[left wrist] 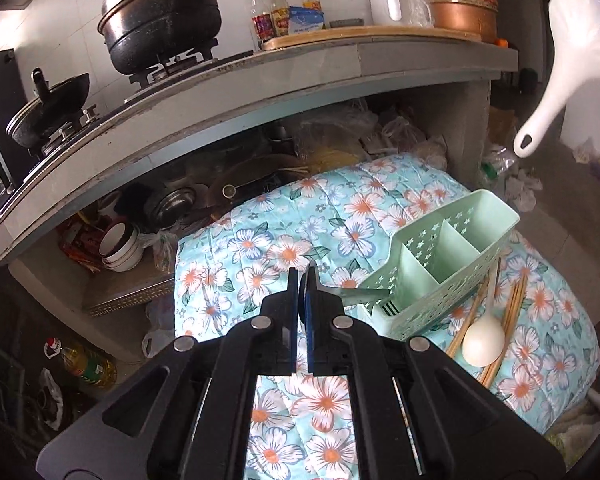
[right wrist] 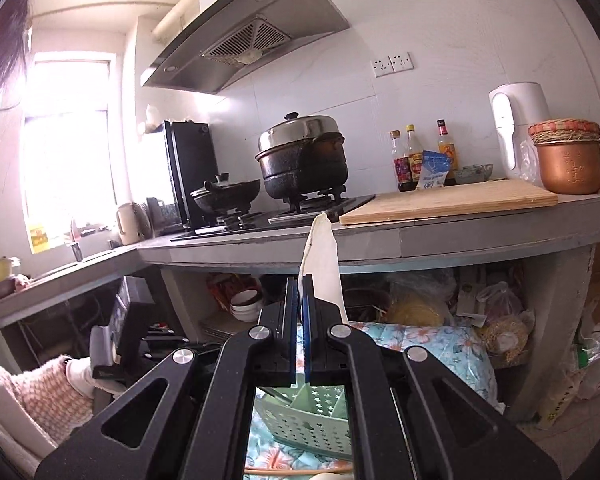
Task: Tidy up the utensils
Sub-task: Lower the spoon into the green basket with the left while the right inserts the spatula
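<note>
My left gripper (left wrist: pixel 300 277) is shut on a metal utensil (left wrist: pixel 360 294). Its thin handle sticks out to the right, toward a pale green utensil caddy (left wrist: pixel 440 264) with three compartments. The caddy lies tilted on a floral cloth (left wrist: pixel 260 248). My right gripper (right wrist: pixel 300 285) is shut on a white plastic rice spoon (right wrist: pixel 322 260), held high in front of the counter. The left wrist view shows the same rice spoon (left wrist: pixel 572 60) at the upper right, handle hanging down. A white spoon (left wrist: pixel 483 340) and wooden chopsticks (left wrist: pixel 512 308) lie on the cloth beside the caddy (right wrist: pixel 300 412).
A grey counter (right wrist: pixel 460 236) runs behind, with a gas hob, black pots (right wrist: pixel 304 160), sauce bottles, a cutting board (right wrist: pixel 448 200) and a copper pot. Bowls (left wrist: pixel 120 246), pans and bags crowd the space under it. A person's sleeve (right wrist: pixel 40 392) is at the lower left.
</note>
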